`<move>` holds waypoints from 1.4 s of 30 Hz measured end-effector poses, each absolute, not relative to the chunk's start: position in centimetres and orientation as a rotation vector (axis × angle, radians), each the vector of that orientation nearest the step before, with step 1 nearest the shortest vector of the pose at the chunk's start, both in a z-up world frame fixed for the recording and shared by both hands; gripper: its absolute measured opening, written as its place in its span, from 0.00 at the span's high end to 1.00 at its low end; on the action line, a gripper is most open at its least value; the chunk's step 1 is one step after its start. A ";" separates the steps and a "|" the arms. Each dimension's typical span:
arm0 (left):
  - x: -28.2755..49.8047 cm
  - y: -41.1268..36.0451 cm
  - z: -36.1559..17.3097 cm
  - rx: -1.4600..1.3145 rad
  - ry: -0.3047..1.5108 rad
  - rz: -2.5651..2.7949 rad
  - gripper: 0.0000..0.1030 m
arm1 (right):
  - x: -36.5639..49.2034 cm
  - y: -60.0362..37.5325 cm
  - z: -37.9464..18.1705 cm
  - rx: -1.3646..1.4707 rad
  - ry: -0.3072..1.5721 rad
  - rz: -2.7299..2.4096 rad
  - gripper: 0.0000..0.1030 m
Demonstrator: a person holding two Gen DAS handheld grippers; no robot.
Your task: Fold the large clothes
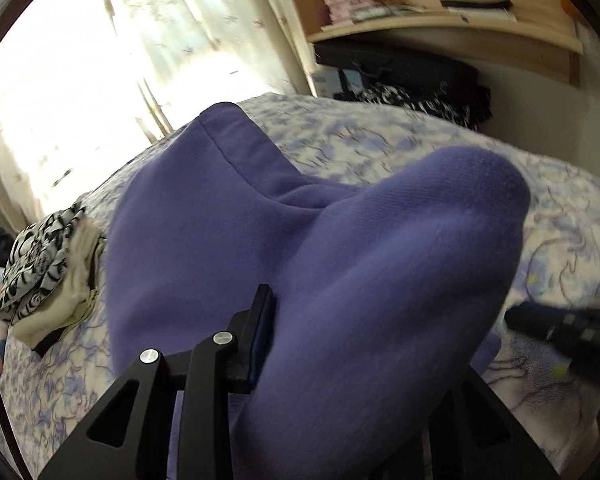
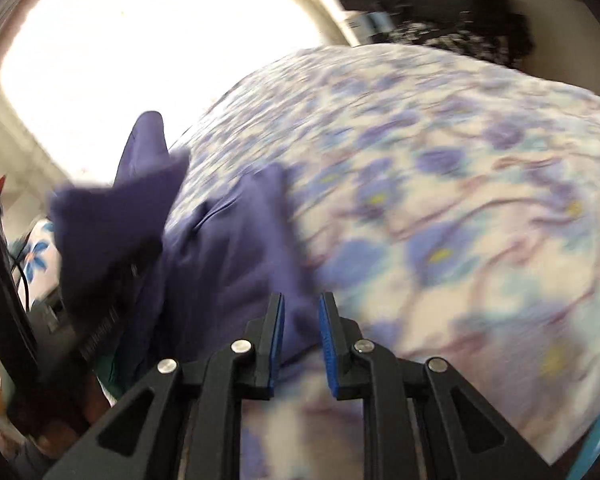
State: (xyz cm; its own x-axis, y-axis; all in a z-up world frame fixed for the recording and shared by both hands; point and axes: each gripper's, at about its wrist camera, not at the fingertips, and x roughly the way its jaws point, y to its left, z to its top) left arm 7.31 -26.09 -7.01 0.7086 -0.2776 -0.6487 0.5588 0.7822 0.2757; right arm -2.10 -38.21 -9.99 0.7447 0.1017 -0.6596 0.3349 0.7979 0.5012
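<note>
**On the bed: purple garment mid-fold, both grippers pinching cloth**

On the floral bedspread the purple garment lay partly spread, with one thick fold of it lifted toward the left gripper. That fold draped over the left tool and hid its right finger, so only the left finger showed, sitting against the cloth. Whether those jaws were clamped I could not tell.

The right gripper was narrowly parted with a strip of the same purple fabric pinched between its blue pads. In the right wrist view the left tool appeared at the picture's left edge, wrapped in purple fabric (heavy motion blur in that view, so edges are soft).

Judgement: a fold-over was in progress, one edge carried across the body of the garment.

To do it well:
- keep both pinch points level so the carried edge stays straight
- hold light tension between the tools, no sag in the middle
- land the edge square on the lower layer before releasing
- stay clear of the patterned clothes pile near the bed's edge
</note>
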 end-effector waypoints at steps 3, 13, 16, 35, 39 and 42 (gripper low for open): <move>6.6 -28.5 -9.6 0.595 0.634 -0.500 0.72 | -2.0 -39.6 -10.6 0.661 0.738 -0.182 0.83; 4.6 -30.6 -10.9 0.738 0.636 -0.568 0.35 | -2.1 -40.4 -11.8 0.661 0.767 -0.165 0.83; 4.7 -30.3 -10.0 0.696 0.658 -0.618 0.26 | -2.1 -40.9 -11.3 0.666 0.761 -0.156 0.83; 7.5 -22.5 0.1 0.267 0.838 -0.817 0.21 | 2.5 -40.2 -2.9 0.588 0.729 0.057 0.70; 11.5 -18.7 1.7 0.167 0.842 -0.689 0.21 | 5.0 -38.7 -2.1 0.562 0.787 0.159 0.63; 15.6 -16.0 0.8 0.102 0.897 -0.584 0.21 | 7.7 -37.5 -2.9 0.561 0.881 0.221 0.62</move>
